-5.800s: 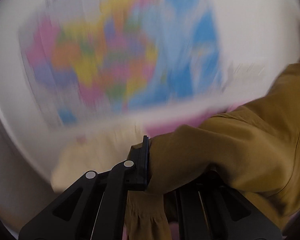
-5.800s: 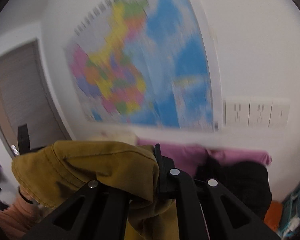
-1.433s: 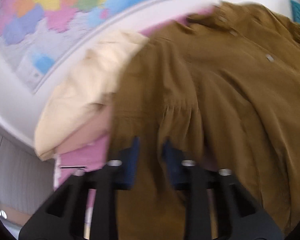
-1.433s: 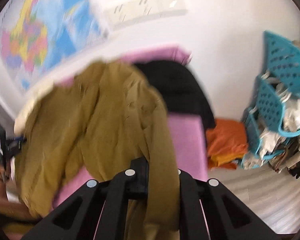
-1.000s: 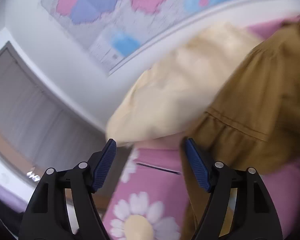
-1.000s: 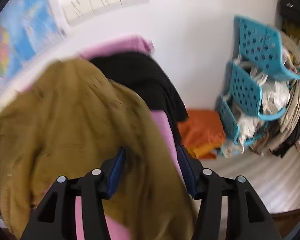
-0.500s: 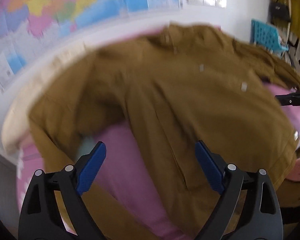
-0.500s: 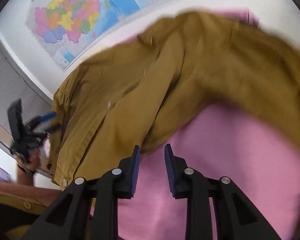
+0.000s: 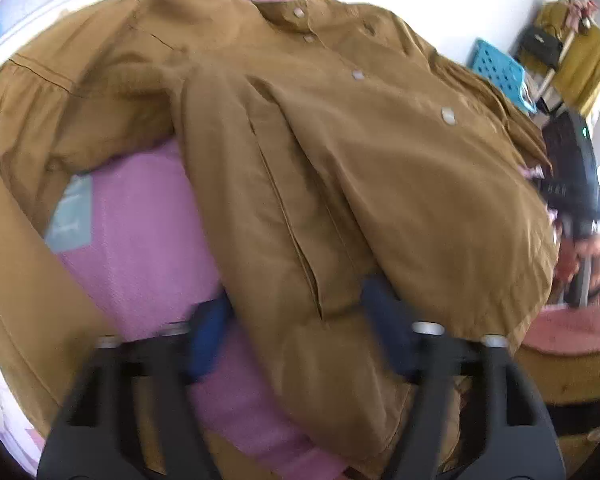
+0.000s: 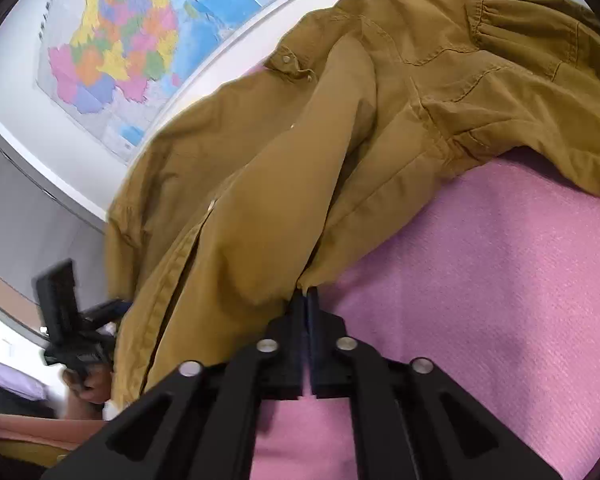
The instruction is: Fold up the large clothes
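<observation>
A: Start at the jaws. What does each one have?

B: The right gripper (image 10: 305, 294) is fully closed, its blue pads pinching the near hem corner of the mustard-brown button-front cotton shirt (image 10: 340, 128). The left gripper (image 9: 300, 334) has just been closing; its jaws stand part open with the shirt's front placket and hem lying between them. The view is blurred there, so I cannot tell whether the pads are pressing on the cloth.

A: And where is the shirt?

B: Spread button-side up on the pink textured bed cover (image 10: 500, 280), collar toward the far wall below the coloured wall map (image 10: 140, 40), with a sleeve bunched at the far left.

A: How should this step go?

B: I judge it to be the grab before a fold. The left gripper should bite the hem fully, level with the right one's grip, so the edge lifts straight. Then both should pull the hem taut before carrying it over, or the loose placket will crease.

A: Any containers?

B: A turquoise perforated plastic basket (image 9: 498, 70) stands at the far right by the wall. Its contents are not visible from here.
</observation>
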